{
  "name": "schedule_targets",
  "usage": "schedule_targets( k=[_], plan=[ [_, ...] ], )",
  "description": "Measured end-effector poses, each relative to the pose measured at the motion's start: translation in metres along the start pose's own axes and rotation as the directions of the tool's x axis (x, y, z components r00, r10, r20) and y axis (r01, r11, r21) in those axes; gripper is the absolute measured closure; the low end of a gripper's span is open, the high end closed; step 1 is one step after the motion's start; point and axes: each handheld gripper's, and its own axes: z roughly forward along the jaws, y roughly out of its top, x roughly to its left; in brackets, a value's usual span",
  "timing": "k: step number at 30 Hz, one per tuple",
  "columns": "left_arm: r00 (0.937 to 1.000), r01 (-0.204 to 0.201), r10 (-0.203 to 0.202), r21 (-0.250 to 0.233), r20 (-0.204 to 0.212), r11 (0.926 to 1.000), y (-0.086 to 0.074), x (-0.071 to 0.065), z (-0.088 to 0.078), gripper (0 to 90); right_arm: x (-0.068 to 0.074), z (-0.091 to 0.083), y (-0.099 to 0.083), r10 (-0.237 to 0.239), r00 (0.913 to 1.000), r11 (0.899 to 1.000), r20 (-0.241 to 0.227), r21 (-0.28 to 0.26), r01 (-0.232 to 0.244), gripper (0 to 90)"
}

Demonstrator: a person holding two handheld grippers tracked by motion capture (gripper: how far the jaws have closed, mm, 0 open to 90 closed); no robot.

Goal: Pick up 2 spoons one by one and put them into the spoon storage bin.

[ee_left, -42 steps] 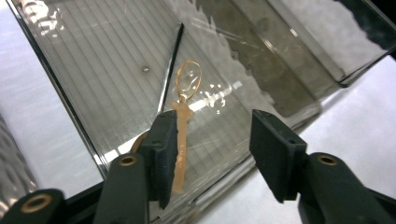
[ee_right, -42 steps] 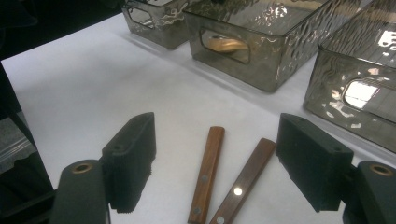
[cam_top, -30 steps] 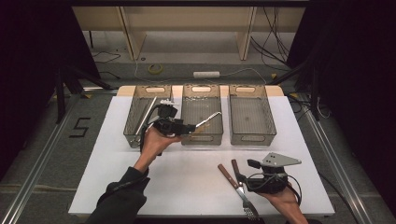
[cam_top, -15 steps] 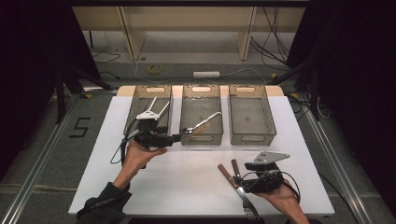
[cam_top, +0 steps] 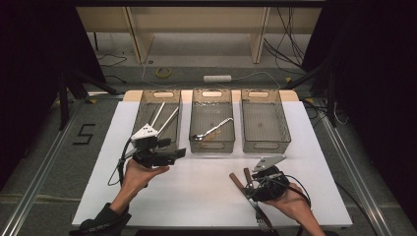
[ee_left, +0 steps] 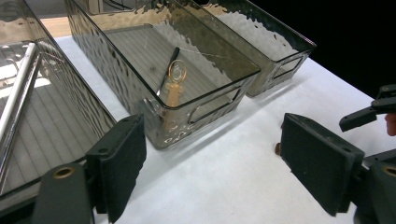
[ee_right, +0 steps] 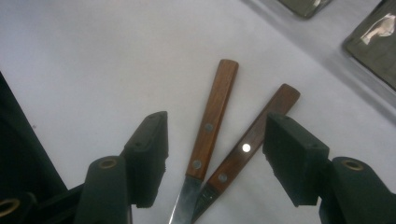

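- The right gripper (ee_right: 212,158) has just been closing, jaws still apart astride 2 wooden-handled utensils (ee_right: 212,126) near the worktop's (cam_top: 206,196) front-right edge.
- The left gripper (cam_top: 164,155), drawn back from the left bin (cam_top: 140,115), has just been opening, empty; pickup looks next.

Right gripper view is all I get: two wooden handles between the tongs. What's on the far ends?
Observer: In the high view, one of them is a fork, with its tines toward the person's edge of the table.
Operator: Anything already sorted?
Observer: Yes. The middle tray holds a silver utensil.
Operator: Left gripper?
Observer: The left gripper is by the near end of the left tray. Its tongs have just been opening and nothing is between them.
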Motion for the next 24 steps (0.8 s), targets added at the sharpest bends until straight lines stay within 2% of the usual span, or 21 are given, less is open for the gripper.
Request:
schedule_targets(
  k=[3, 5, 7, 12, 13, 19, 24],
  plan=[
    [1.0, -0.004, 0.003, -0.023, -0.005, 0.9997, -0.003, -0.001, -0.003, 21.4, 0.0, 0.002, 0.003, -0.023, 0.9997, 0.999, 0.003, 0.023, 0.022, 41.7],
    [1.0, -0.004, 0.004, -0.025, 0.001, 0.9997, -0.005, 0.0, -0.005, 21.0, 0.0, 0.003, 0.005, -0.009, 1.0, 0.999, -0.003, 0.041, 0.009, 41.7],
    [1.0, -0.008, 0.008, -0.021, 0.005, 0.9997, -0.008, 0.0, -0.007, 20.4, -0.001, 0.006, 0.006, -0.018, 0.9998, 0.998, -0.01, 0.06, 0.018, 41.6],
    [0.999, -0.041, 0.041, -0.011, -0.018, 0.9991, -0.016, 0.002, -0.015, 19.5, -0.001, 0.009, 0.009, -0.017, 0.9997, 0.996, -0.019, 0.085, 0.019, 41.3],
    [0.9988, -0.044, 0.044, -0.017, -0.02, 0.9989, -0.018, 0.003, -0.017, 19.4, -0.001, 0.01, 0.01, -0.028, 0.9994, 0.996, -0.023, 0.089, 0.03, 41.1],
    [0.9991, -0.043, 0.042, -0.037, -0.008, 0.9984, -0.025, 0.005, -0.029, 19.3, 0.002, 0.015, 0.014, -0.018, 0.9988, 0.993, -0.045, 0.12, 0.023, 39.1],
    [0.9978, -0.066, 0.065, -0.053, -0.015, 0.9964, -0.028, 0.003, -0.035, 19.1, 0.002, 0.02, 0.019, -0.018, 0.9981, 0.989, -0.058, 0.144, 0.027, 38.1]
  ],
)
